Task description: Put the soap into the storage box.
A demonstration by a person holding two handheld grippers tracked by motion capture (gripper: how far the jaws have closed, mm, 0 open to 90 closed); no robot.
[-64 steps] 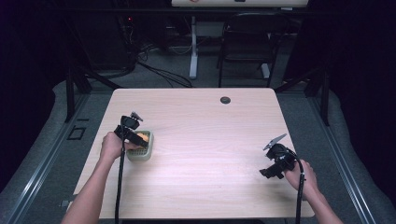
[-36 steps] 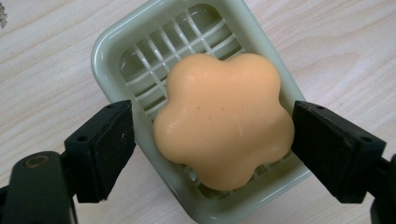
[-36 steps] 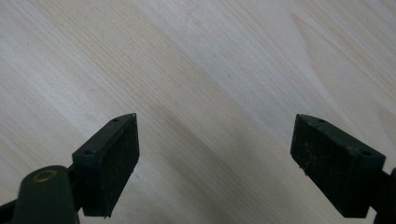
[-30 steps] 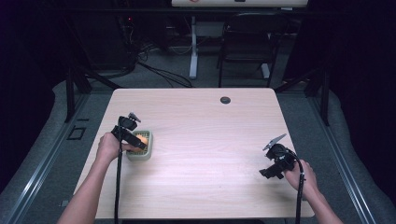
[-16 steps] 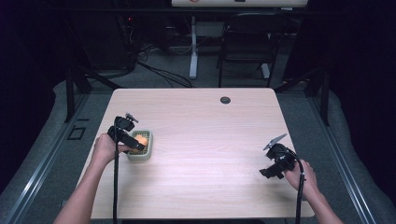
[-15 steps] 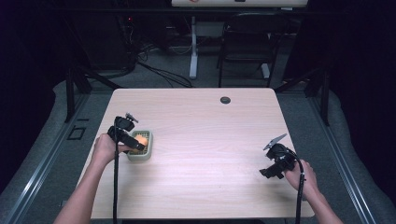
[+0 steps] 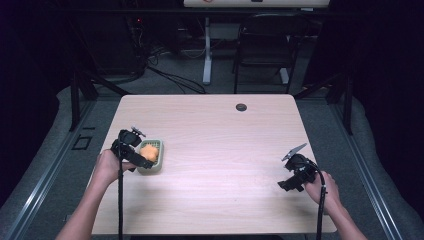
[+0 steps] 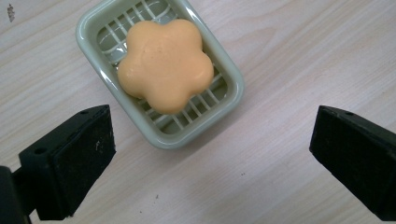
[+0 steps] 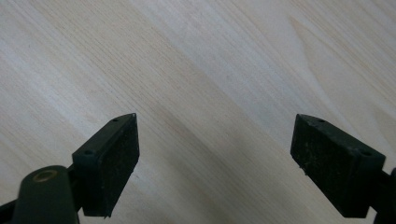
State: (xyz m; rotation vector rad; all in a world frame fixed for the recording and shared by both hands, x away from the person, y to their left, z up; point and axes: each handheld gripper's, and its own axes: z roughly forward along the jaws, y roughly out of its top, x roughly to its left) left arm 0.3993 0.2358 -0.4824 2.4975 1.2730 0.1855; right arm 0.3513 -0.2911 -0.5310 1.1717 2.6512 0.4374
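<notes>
An orange flower-shaped soap [image 8: 166,65] lies in a pale green slatted soap dish [image 8: 231,79] on the wooden table. In the high view the soap [image 7: 148,151] and dish [image 7: 159,157] sit at the table's left side. My left gripper [image 7: 141,162] hovers just left of the dish, open, its jaws wide apart with nothing between them; in the left gripper view the gripper [image 8: 210,172] stands short of the dish. My right gripper [image 7: 285,184] is open over bare wood near the right front corner, and the right gripper view shows that gripper [image 9: 212,163] empty.
A small dark round disc [image 7: 241,107] lies near the table's far edge. Beyond the table [image 7: 220,130] stand a chair [image 7: 265,45], a desk leg and cables on the grey floor. Dark frame rails run along both sides.
My left gripper has drawn back to the left, off the soap dish. The soap stays in the dish. The right gripper has not moved.
</notes>
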